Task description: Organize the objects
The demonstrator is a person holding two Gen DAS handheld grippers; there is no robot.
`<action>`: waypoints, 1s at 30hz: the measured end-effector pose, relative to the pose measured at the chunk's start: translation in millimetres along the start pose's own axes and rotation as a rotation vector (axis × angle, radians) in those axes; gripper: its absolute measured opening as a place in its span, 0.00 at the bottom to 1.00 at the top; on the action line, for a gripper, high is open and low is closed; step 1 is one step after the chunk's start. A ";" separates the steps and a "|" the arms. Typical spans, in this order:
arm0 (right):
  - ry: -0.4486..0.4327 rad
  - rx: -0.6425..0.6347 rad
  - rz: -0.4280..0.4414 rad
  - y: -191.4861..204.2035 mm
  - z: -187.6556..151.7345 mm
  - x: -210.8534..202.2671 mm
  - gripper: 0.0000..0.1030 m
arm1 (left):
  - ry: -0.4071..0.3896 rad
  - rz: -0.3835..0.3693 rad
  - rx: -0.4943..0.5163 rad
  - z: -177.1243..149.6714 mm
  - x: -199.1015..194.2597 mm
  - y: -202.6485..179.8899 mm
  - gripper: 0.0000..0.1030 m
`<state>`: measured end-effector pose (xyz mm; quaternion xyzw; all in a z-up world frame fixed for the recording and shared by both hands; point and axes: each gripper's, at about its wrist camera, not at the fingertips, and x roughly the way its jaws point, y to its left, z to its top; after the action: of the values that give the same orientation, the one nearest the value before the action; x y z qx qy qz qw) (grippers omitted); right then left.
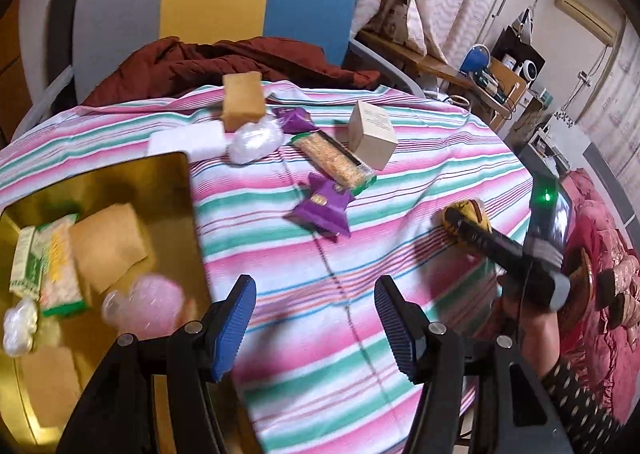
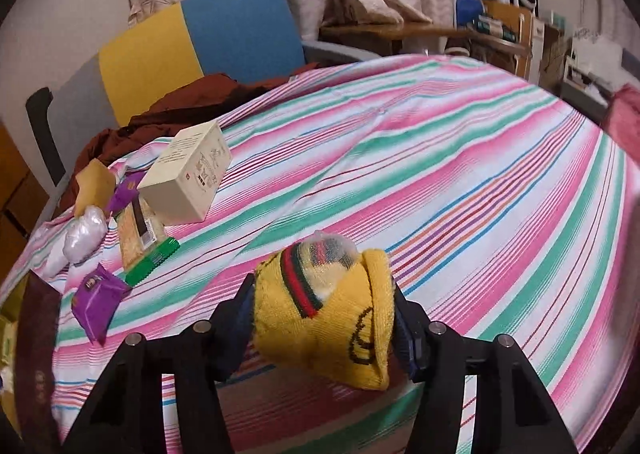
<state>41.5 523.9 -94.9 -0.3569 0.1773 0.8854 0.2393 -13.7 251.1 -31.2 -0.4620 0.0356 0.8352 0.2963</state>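
Observation:
My left gripper (image 1: pixel 316 318) is open and empty above the striped tablecloth (image 1: pixel 360 334), beside a gold tray (image 1: pixel 132 178) at the left that holds a tan sponge (image 1: pixel 106 246), a green snack pack (image 1: pixel 60 266) and a pink bag (image 1: pixel 148 306). My right gripper (image 2: pixel 324 318) is shut on a yellow sock bundle (image 2: pixel 332 314), held just above the cloth; it also shows in the left wrist view (image 1: pixel 466 216). On the table lie a purple packet (image 1: pixel 324 208), a cracker bar (image 1: pixel 332 162), a cream box (image 1: pixel 372 134), a white bag (image 1: pixel 254 142) and a tan sponge (image 1: pixel 242 100).
A chair (image 1: pixel 240 2) with a blue, yellow and grey back stands behind the table with a brown garment (image 1: pixel 224 66) on its seat. A cluttered desk (image 1: pixel 492 78) is at the back right. A red quilt (image 1: pixel 600 254) lies off the table's right edge.

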 end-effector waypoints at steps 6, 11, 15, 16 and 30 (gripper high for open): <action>-0.018 -0.016 -0.016 4.5 -3.4 4.4 0.58 | 0.054 0.008 0.010 23.3 39.8 -15.5 0.61; -0.016 -0.015 -0.012 2.8 -5.1 5.8 0.58 | 0.090 0.011 -0.035 38.8 73.3 -17.4 0.61; -0.026 -0.003 0.001 0.6 -6.0 5.3 0.58 | 0.078 0.042 -0.004 46.9 90.9 -19.9 0.64; -0.027 -0.002 0.003 0.7 -5.8 5.5 0.58 | 0.079 0.054 0.010 47.8 95.1 -20.7 0.64; -0.046 -0.009 -0.005 1.9 -7.3 5.5 0.58 | 0.073 0.097 0.040 48.3 123.7 -22.4 0.61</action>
<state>40.9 520.4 -103.5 -0.3383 0.1667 0.8934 0.2440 -87.3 342.8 -96.9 -0.4837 0.0853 0.8304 0.2630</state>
